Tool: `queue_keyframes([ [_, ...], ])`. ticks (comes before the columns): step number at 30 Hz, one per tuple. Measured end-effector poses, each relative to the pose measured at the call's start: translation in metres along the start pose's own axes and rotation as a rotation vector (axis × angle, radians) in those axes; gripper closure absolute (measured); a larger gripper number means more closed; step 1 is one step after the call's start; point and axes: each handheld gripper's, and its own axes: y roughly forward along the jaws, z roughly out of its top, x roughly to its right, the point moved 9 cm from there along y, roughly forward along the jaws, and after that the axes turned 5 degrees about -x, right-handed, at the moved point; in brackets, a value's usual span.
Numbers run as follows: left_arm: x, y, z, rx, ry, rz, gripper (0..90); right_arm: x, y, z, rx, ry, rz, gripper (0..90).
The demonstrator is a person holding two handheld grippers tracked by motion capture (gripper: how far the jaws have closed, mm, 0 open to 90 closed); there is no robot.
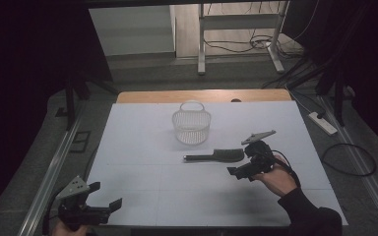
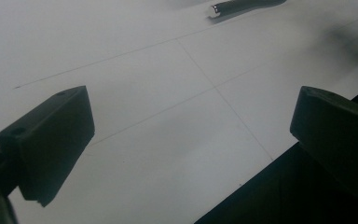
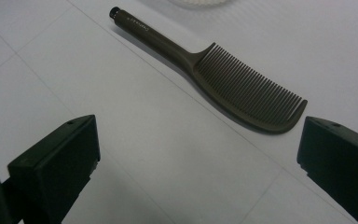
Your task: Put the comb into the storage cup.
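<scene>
I judge the work as barely begun: my right gripper (image 1: 238,171) hangs just short of the dark brown plastic comb with a long round handle (image 1: 215,156), its jaws spread wide and holding nothing, and the comb lies flat on the white table sheet (image 1: 142,147), untouched. In the right gripper view the comb (image 3: 223,74) sits ahead of the jaws, its toothed end closer to the right-hand jaw and its handle running away up and to the left. Beyond the comb, farther from that gripper, stands the white openwork plastic basket with a hoop handle (image 1: 192,125), upright and, as far as I can see, with nothing inside; the comb is near it but apart from it. If the comb is meant for the basket, then the grasp, the lift and the placing all remain to do. My left gripper (image 1: 107,204) waits at the near edge of the sheet, well apart from the comb, jaws likewise spread on empty air; in the left gripper view the tip of the comb's handle (image 2: 242,5) shows far ahead. There is pale lettering along the handle (image 3: 137,24), but it is too small for me to read.
</scene>
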Motion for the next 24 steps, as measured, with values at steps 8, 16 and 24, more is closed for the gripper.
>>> queue_keyframes([
  [8, 0.000, 0.000, 0.000, 0.001, 0.000, -0.003, 0.5, -0.001, 0.009, 0.005, -0.034, 0.004, 0.011, 0.0],
  [16, 0.000, 0.000, 0.000, 0.002, 0.001, -0.005, 0.4, -0.002, 0.016, 0.015, -0.034, -0.012, 0.025, 0.0],
  [24, 0.000, 0.000, 0.000, 0.001, 0.001, -0.008, 0.4, -0.003, 0.027, 0.023, -0.051, -0.022, 0.014, 0.0],
])
